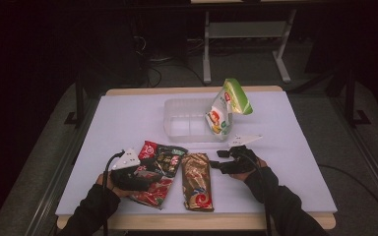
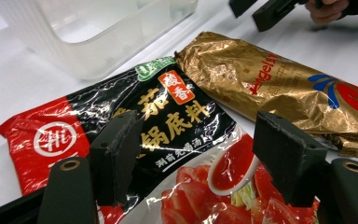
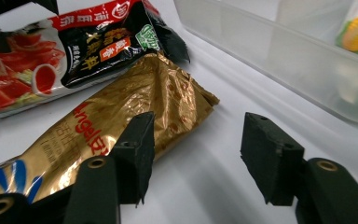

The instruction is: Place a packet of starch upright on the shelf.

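Observation:
A red and black sauce packet [image 1: 160,169] lies flat at the table's front left. My left gripper [image 1: 139,173] hovers over its near end, open, with the packet's tomato picture [image 2: 186,182] showing between the pads and nothing gripped. A gold foil packet [image 1: 197,181] lies beside it to the right. My right gripper [image 1: 219,159] stands open just right of the gold packet's far end [image 3: 168,98], with bare table between its jaws. A green and white bag [image 1: 226,105] leans upright in a clear plastic tub [image 1: 177,123] farther back.
The white table top [image 1: 285,167] has free room to the right and at the back left. The tub's wall [image 3: 279,51] rises close ahead of my right gripper. The front table edge [image 1: 202,221] runs just behind both packets.

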Tool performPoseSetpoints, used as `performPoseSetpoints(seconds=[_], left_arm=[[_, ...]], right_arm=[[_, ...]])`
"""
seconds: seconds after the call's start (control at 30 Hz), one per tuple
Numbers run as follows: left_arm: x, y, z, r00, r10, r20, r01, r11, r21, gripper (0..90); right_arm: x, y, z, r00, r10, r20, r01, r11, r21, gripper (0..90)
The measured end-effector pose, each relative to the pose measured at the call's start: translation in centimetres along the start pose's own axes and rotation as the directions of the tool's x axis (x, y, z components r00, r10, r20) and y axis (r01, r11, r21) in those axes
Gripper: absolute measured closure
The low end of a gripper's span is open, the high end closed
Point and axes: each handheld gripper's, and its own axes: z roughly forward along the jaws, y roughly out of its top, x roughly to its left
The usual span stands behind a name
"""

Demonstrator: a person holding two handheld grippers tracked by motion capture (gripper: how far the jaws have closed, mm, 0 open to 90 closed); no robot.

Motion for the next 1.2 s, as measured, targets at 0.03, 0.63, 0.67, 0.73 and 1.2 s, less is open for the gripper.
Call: performPoseSetpoints(seconds=[0.03,0.63,0.67,0.73,1.2], left_arm=[[0.0,0.0,0.0,1.0000,0.000,0.000,0.000,1.0000,-0.001,31.4],[-0.7,-0.4,0.1,0.9998,0.021,-0.002,-0.021,0.9998,0.005,30.8],[-0.7,-0.5,0.1,0.9998,0.020,-0.001,-0.020,0.9998,0.005,30.8],[-0.7,-0.5,0.2,0.9998,0.021,-0.002,-0.021,0.9997,0.010,30.6],[-0.7,-0.5,0.2,0.9999,0.013,0.003,-0.013,0.9998,0.014,31.1]], right_arm=[[0.1,0.2,0.4,0.9999,0.005,-0.010,-0.005,1.000,-0.003,42.5],[-0.4,0.8,3.2,0.9975,0.061,-0.035,-0.060,0.997,0.044,35.4],[-0.5,0.8,3.4,0.9974,0.063,-0.033,-0.062,0.997,0.047,34.6],[-0.5,0.8,3.5,0.9968,0.070,-0.038,-0.068,0.996,0.049,34.5],[-0.5,0.9,4.1,0.9862,0.117,-0.117,-0.107,0.990,0.089,43.1]])
